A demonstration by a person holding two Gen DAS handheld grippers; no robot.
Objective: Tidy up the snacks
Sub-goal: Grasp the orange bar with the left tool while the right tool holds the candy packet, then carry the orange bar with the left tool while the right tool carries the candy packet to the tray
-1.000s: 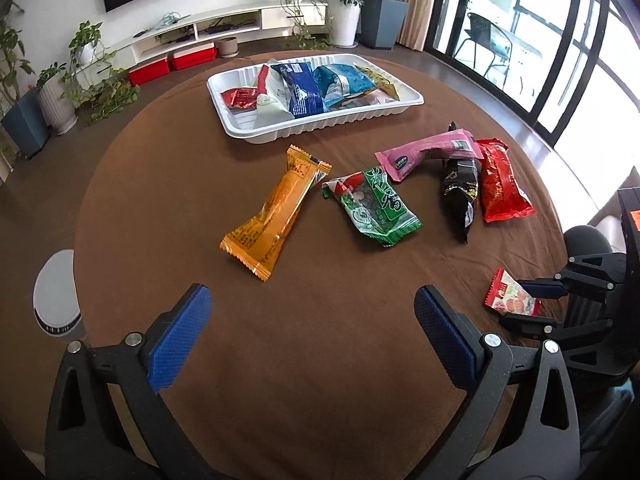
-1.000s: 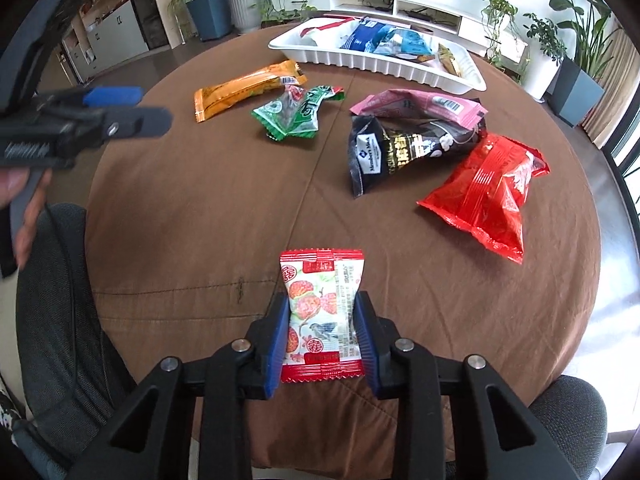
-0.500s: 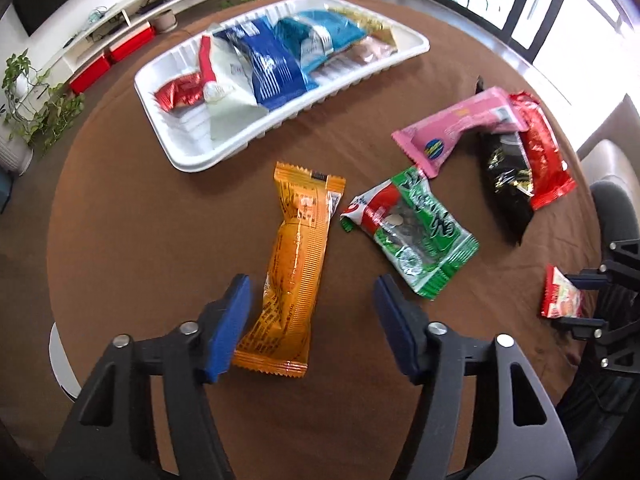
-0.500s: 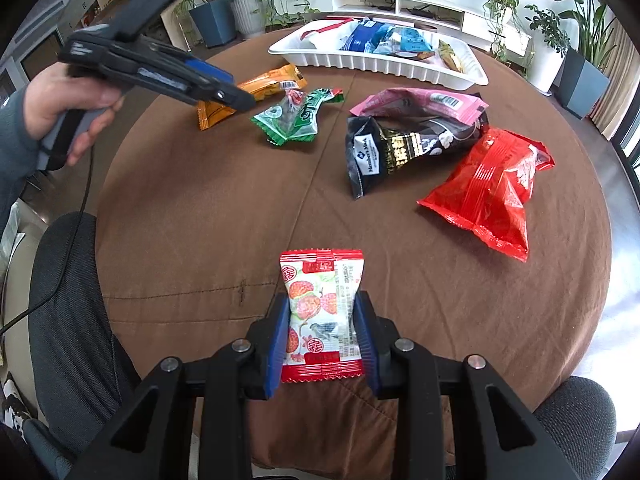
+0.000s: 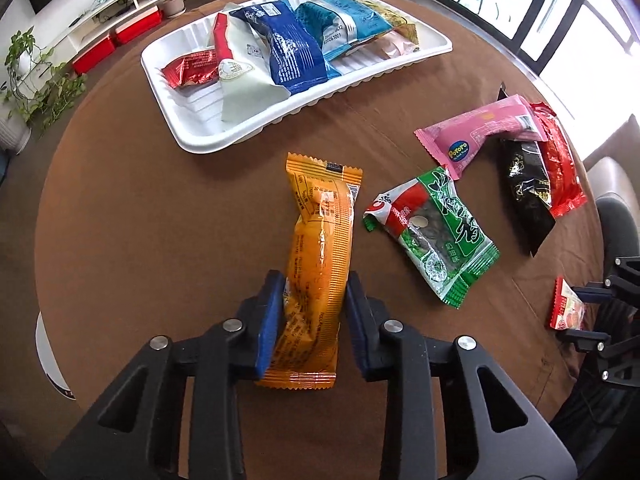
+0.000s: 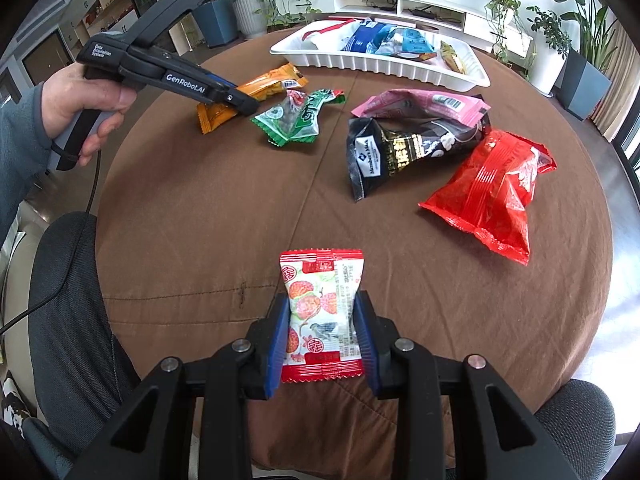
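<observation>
A long orange snack pack [image 5: 320, 216] lies on the brown round table, and my left gripper [image 5: 314, 312] is closing on its near end, the blue pads touching both sides of it. From the right wrist view, the left gripper [image 6: 244, 106] points down onto that orange pack [image 6: 272, 80], held by a person's hand [image 6: 84, 104]. My right gripper [image 6: 322, 320] is shut on a small red-and-white snack pack [image 6: 320, 276] near the table's front edge. A white tray [image 5: 200, 140] with several packs stands at the far side.
A green pack [image 5: 436, 232], a pink pack [image 5: 476, 140], a black bag [image 5: 524, 184] and a red bag [image 5: 560, 164] lie loose to the right of the orange one. Grey chairs [image 6: 68, 280] stand at the table's near edge. Plants and a low white shelf line the room behind.
My left gripper moved forward and down over the orange pack, and its jaws went from wide open to closed against the pack. The right gripper kept still with its small pack.
</observation>
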